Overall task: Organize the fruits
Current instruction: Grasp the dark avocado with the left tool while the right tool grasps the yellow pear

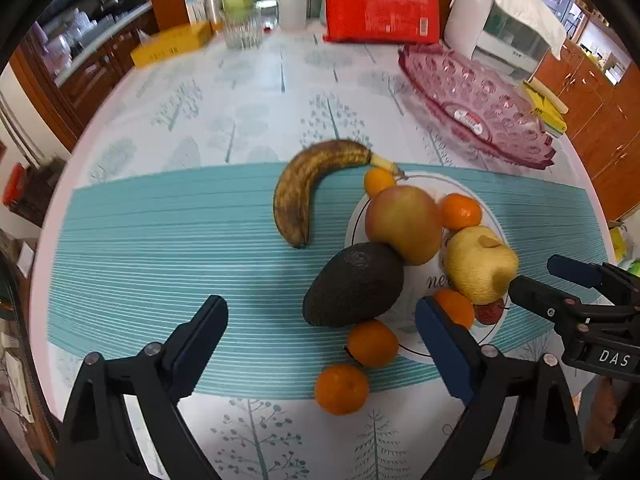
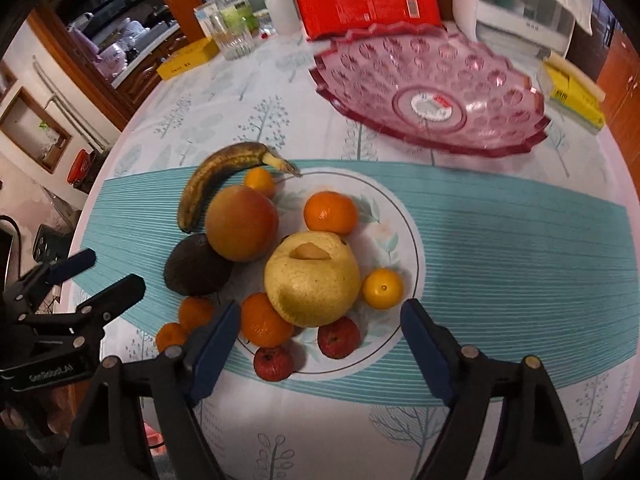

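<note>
Landmark: white plate (image 2: 404, 216) is sitting on the teal placemat (image 2: 520, 240).
Fruit: pear (image 2: 312, 284), apple (image 2: 242, 222), and oranges are crowding the plate; avocado (image 2: 196, 266) is leaning at its left edge; banana (image 2: 216, 176) is lying beyond that edge.
Pink bowl (image 2: 432, 96): standing behind the plate, well apart.
Left gripper (image 1: 320, 344): jaws standing apart, gripping nothing, hovering above the avocado.
Right gripper (image 2: 320, 340): jaws apart, gripping nothing, hovering over the plate's near rim.

Glossy embossed pink glass bowl (image 2: 432, 92), matt rough-skinned avocado (image 1: 354, 286), smooth glazed plate (image 2: 404, 220).
</note>
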